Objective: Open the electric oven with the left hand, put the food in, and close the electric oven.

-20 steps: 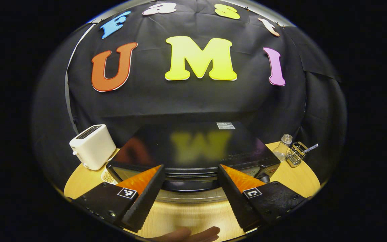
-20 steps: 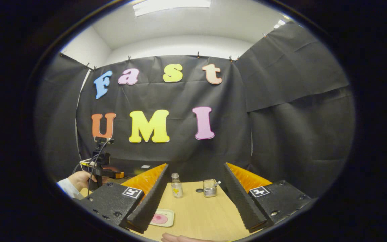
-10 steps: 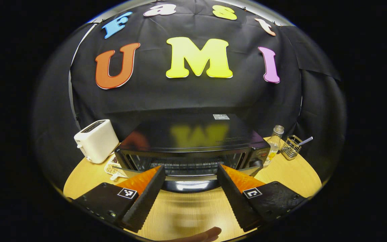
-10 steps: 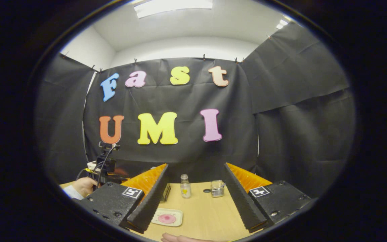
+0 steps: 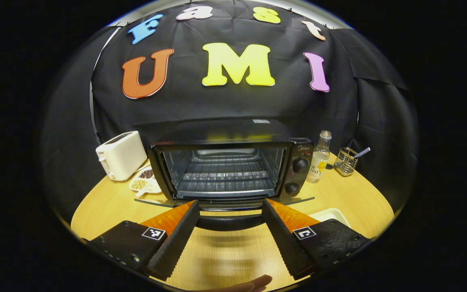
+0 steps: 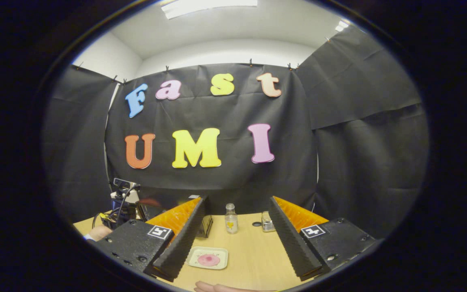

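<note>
The black electric oven (image 5: 225,170) stands open at the middle of the round wooden table (image 5: 108,202). Its wire rack is bare. The glass door (image 5: 152,201) lies swung down flat. The door's dark handle (image 5: 228,222) sits between the spread fingers of my left gripper (image 5: 230,201), which stands open. In the right gripper view a white tray (image 6: 195,254) with a pink piece of food (image 6: 208,260) lies on the table. My right gripper (image 6: 236,198) hangs open above it, holding nothing. A corner of the tray (image 5: 330,213) peeks out by my left gripper's right finger.
A white toaster (image 5: 121,155) and a small dish of beans (image 5: 144,183) stand left of the oven. A glass bottle (image 5: 319,157) and a wire holder (image 5: 345,161) stand to its right. Black cloth walls close the back.
The oven door has swung down from nearly shut to flat open as my left gripper came down and back. The right gripper view has shifted so the tray sits nearer its middle.
</note>
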`<action>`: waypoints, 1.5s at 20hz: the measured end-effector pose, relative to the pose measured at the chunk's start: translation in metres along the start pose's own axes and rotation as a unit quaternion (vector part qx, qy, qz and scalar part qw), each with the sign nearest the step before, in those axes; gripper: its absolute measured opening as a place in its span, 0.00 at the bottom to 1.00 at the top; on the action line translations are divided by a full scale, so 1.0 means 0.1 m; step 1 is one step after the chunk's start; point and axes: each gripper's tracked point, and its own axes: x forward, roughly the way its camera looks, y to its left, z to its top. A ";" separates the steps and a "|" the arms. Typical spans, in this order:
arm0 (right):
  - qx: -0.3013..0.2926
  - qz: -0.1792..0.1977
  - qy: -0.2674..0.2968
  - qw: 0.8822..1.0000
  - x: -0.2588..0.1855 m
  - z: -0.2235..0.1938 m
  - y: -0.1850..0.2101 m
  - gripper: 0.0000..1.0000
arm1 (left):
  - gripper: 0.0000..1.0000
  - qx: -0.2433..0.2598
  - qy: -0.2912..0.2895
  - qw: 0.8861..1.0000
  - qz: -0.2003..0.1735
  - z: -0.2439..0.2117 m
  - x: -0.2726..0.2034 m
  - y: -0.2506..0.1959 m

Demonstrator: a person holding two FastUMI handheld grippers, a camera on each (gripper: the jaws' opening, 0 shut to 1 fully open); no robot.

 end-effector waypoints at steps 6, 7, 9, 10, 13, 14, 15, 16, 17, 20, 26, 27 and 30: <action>-0.011 0.001 0.002 1.000 0.01 -0.05 0.02 1.00 | 0.98 0.002 0.011 1.000 0.000 -0.40 -0.10 -0.02; -0.010 0.001 0.005 1.000 0.01 -0.07 0.01 1.00 | 0.98 0.004 0.016 1.000 0.000 -0.47 -0.09 -0.03; -0.007 0.002 0.009 1.000 0.02 -0.11 0.01 1.00 | 0.98 0.003 0.026 1.000 0.000 -0.61 -0.09 -0.03; -0.006 0.002 0.011 1.000 0.02 -0.12 0.00 1.00 | 0.98 0.004 0.029 1.000 0.000 -0.66 -0.09 -0.04; -0.004 0.000 0.013 1.000 0.03 -0.14 -0.01 1.00 | 0.97 0.000 0.052 0.999 0.000 -0.87 -0.05 -0.05; -0.005 -0.001 0.015 1.000 0.05 -0.17 -0.02 1.00 | 0.97 -0.005 0.065 0.998 0.000 -0.97 -0.02 -0.06; -0.006 -0.001 0.017 1.000 0.05 -0.18 -0.03 1.00 | 0.97 -0.010 0.079 0.997 0.000 -1.07 0.01 -0.06; -0.006 -0.001 0.020 1.000 0.06 -0.20 -0.03 1.00 | 0.97 -0.016 0.094 0.995 0.000 -1.19 0.02 -0.08; -0.005 0.000 0.023 1.000 0.07 -0.22 -0.03 1.00 | 0.98 -0.019 0.102 0.995 0.000 -1.26 0.04 -0.08; 0.002 0.003 0.034 0.999 0.09 -0.29 -0.01 1.00 | 0.98 -0.011 0.097 0.995 0.000 -1.27 0.05 -0.10; 0.005 0.003 0.060 0.998 0.32 -0.48 -0.04 1.00 | 0.97 -0.016 0.055 0.998 0.000 -1.05 -0.02 -0.05; 0.004 -0.002 0.069 0.998 0.40 -0.53 -0.06 1.00 | 0.98 -0.014 0.043 0.999 0.006 -0.97 -0.06 -0.02; -0.002 -0.014 0.099 0.995 0.67 -0.72 -0.13 0.96 | 0.97 -0.005 -0.008 1.000 0.022 -0.69 -0.31 -0.01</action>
